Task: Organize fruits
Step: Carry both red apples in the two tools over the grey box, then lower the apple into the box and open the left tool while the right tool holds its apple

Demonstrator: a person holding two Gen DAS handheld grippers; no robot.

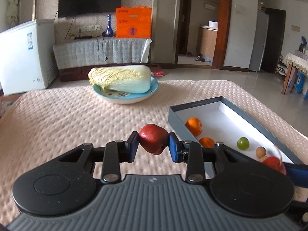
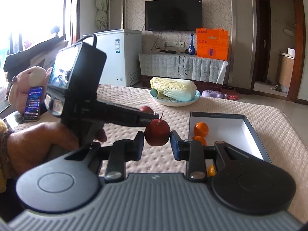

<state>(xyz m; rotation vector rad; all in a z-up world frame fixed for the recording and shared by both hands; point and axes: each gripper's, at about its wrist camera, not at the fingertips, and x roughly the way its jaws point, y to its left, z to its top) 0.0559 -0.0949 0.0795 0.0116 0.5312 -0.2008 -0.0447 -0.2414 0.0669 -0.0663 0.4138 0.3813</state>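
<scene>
A red apple (image 1: 153, 141) is clenched in the left tongs (image 1: 153, 144), and a second, stemmed apple (image 2: 157, 134) in the right tongs (image 2: 157, 141). Both are carried above the quilted bed (image 1: 67, 119) beside the open box (image 1: 231, 123) (oranges (image 1: 194, 126) already inside), presumably for sorting there.

Patterned beige wallpaper, black TV (image 2: 173, 14) wall-mounted. Below it a low cabinet under grey quilted cover (image 1: 100, 51), with orange box (image 1: 133, 22) and blue bottle (image 2: 191, 44) on top. White chest freezer (image 1: 23, 53) beside it. Bright window (image 2: 32, 13) overexposed, curtain tied back. Pale tile floor (image 1: 221, 75), dark wood doorframe (image 1: 223, 23).
</scene>
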